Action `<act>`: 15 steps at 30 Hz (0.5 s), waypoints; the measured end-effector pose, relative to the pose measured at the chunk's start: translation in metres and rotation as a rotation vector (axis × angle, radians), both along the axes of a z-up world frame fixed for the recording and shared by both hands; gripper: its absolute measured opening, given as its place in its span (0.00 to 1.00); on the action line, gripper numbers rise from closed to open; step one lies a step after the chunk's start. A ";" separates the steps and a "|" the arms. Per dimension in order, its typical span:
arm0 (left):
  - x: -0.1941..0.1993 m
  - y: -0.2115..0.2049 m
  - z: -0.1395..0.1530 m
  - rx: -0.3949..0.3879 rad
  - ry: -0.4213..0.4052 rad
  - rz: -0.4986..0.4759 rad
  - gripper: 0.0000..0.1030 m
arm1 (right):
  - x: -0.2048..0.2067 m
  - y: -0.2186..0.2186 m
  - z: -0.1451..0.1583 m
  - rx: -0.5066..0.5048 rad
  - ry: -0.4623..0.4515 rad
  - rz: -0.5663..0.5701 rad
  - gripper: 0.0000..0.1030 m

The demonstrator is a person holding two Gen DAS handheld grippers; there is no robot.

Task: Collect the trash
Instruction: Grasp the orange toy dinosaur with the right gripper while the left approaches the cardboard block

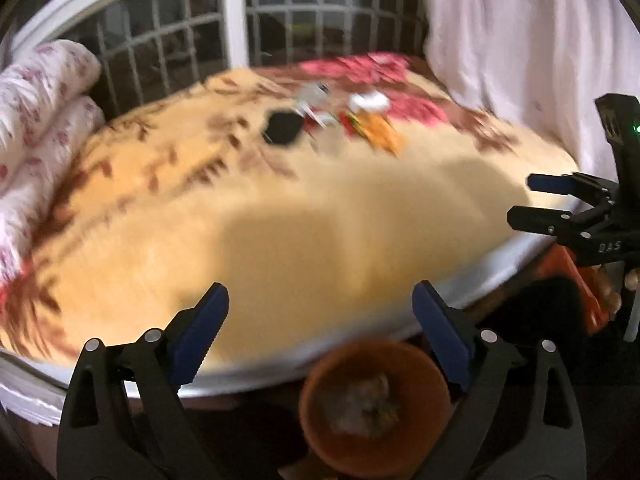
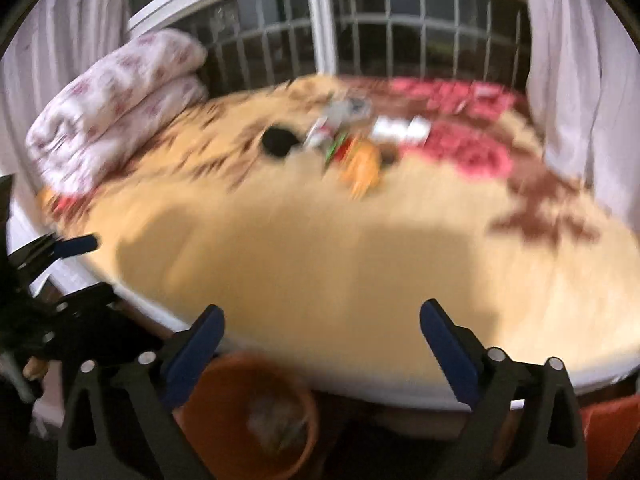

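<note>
Both empty, spread wide: left gripper (image 1: pixel 320 320), right gripper (image 2: pixel 322 322). Wrapper pile (image 1: pixel 340 116) far off at 12 o'clock; risks overshooting, scattering litter past orange bin (image 1: pixel 376 408).

Yellow floral blanket (image 1: pixel 320 216) — folded quilts (image 1: pixel 44 92) left; barred window (image 1: pixel 200 28), white curtain (image 1: pixel 520 40).
</note>
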State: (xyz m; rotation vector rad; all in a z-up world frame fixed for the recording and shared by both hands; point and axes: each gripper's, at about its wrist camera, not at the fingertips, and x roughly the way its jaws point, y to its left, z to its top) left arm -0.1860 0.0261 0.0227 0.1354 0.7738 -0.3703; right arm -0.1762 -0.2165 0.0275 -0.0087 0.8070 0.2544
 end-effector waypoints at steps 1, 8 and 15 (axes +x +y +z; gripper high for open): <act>0.015 0.000 0.004 -0.013 -0.007 0.019 0.88 | 0.020 0.001 0.004 -0.007 -0.017 -0.005 0.95; 0.098 -0.001 -0.002 -0.066 0.008 0.142 0.88 | 0.128 0.001 -0.003 0.003 0.029 -0.023 0.94; 0.136 -0.012 -0.022 -0.031 0.040 0.178 0.88 | 0.187 -0.009 -0.023 0.103 0.101 -0.083 0.92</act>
